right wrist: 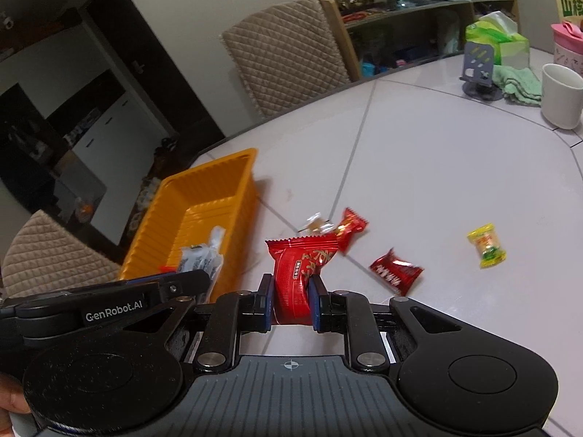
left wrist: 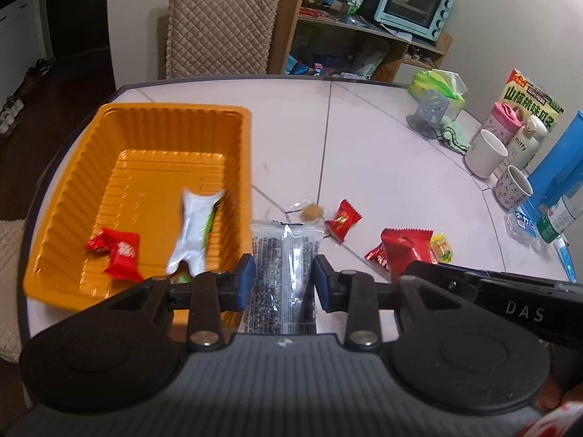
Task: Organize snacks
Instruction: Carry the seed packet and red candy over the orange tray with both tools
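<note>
My left gripper (left wrist: 282, 278) is shut on a clear packet of dark printed snack (left wrist: 282, 255), held above the table just right of the orange tray (left wrist: 175, 116). The tray holds a red packet (left wrist: 118, 253) and a white packet (left wrist: 196, 233). My right gripper (right wrist: 291, 300) is shut on a large red snack packet (right wrist: 297, 273), which also shows in the left wrist view (left wrist: 402, 251). Loose on the table lie a small red candy (right wrist: 351, 227), a clear-wrapped brown candy (left wrist: 311, 211), a dark red packet (right wrist: 395, 271) and a yellow candy (right wrist: 486, 245).
A white mug (left wrist: 484, 153), patterned cup (left wrist: 512, 185), pink bottle (left wrist: 501, 122), blue container (left wrist: 561, 167), snack box (left wrist: 530, 103), tissue pack (left wrist: 439, 87) and phone stand (left wrist: 430, 111) crowd the right table edge. A padded chair (left wrist: 222, 22) and a shelf with an oven (left wrist: 415, 2) stand behind.
</note>
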A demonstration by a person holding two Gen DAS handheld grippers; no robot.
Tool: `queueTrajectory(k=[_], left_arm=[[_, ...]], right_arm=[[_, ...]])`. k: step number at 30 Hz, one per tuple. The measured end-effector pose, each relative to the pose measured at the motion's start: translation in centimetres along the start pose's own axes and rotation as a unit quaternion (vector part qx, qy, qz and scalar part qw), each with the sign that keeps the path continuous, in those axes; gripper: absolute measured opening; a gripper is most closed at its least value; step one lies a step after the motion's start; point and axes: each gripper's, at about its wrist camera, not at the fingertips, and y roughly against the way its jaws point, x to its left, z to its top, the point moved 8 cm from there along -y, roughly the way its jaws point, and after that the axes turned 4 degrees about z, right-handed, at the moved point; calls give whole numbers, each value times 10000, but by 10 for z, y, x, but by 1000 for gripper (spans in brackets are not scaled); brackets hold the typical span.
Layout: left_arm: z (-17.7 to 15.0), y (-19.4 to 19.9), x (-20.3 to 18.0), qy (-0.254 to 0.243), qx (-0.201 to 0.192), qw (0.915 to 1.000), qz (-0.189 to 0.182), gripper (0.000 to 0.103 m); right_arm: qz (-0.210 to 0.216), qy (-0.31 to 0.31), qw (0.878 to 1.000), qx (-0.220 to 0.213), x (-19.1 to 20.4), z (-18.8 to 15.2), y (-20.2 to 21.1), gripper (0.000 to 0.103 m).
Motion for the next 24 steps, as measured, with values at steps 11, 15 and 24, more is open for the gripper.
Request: queueTrajectory(k=[11, 15, 24], left_arm=[[-11, 28, 56, 304, -59, 9990, 328, 32], [-10, 33, 76, 404, -93, 9981, 460, 32], [3, 35, 113, 496, -194, 9964, 663, 32]], right_arm=[[455, 286, 9984, 180, 56, -10, -19, 20], [620, 435, 9968, 270, 77, -12, -32, 20], [790, 648, 9940, 400, 108, -9, -69, 20]])
